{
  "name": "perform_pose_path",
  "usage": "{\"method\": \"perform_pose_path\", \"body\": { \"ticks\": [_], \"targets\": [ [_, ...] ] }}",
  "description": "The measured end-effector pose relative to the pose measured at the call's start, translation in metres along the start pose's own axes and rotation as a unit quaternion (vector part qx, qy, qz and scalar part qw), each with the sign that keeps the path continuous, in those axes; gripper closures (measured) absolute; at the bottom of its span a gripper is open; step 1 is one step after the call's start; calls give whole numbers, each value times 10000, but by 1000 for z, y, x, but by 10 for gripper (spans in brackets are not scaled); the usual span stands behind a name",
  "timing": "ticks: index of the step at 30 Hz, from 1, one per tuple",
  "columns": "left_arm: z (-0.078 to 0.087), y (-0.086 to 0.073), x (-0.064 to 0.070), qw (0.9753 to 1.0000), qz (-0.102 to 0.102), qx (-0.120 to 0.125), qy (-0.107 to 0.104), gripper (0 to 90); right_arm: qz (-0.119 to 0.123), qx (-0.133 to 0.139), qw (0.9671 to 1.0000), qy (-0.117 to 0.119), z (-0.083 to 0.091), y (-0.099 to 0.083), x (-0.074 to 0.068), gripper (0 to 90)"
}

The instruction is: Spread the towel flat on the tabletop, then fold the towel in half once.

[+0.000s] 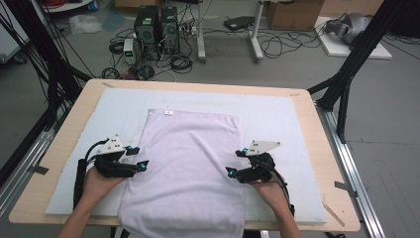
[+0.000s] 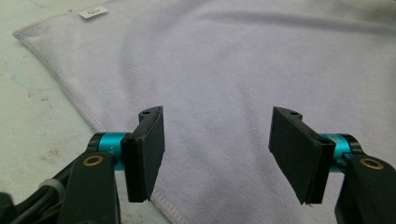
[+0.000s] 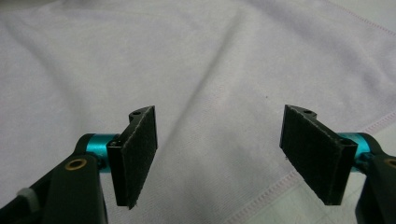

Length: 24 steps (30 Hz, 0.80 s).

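Note:
A pale lilac towel (image 1: 187, 163) lies flat on the white mat, its near end hanging over the table's front edge. A small white label (image 1: 169, 113) sits at its far hem. My left gripper (image 1: 138, 158) hovers at the towel's left hem, open, nothing between its pads. In the left gripper view the towel (image 2: 233, 70) spreads beyond the open gripper (image 2: 219, 156), the hem passing under the left pad (image 2: 148, 149). My right gripper (image 1: 233, 162) is at the right hem, open and empty. The right gripper view has the towel (image 3: 187, 70) under the open gripper (image 3: 233, 156).
The white mat (image 1: 277, 124) covers most of the wooden table (image 1: 322, 148). Black frame legs stand at both far corners. On the floor beyond are computer towers (image 1: 156, 29), cables and cardboard boxes. Bare mat lies to either side of the towel.

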<state>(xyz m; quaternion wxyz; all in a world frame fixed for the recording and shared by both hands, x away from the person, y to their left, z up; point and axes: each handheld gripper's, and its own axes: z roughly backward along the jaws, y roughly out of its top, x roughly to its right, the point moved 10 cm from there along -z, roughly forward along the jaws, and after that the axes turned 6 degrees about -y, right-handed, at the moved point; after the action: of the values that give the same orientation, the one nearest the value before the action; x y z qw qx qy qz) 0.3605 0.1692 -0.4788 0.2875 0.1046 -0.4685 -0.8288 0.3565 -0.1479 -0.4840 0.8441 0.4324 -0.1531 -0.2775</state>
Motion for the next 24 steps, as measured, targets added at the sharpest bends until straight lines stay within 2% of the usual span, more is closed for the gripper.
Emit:
{"method": "perform_pose_path", "body": {
  "ticks": [24],
  "targets": [
    [0, 0, 0, 10000, -74, -31, -1, 364, 102, -35, 9999, -17, 0, 0, -2, 269]
  ]
}}
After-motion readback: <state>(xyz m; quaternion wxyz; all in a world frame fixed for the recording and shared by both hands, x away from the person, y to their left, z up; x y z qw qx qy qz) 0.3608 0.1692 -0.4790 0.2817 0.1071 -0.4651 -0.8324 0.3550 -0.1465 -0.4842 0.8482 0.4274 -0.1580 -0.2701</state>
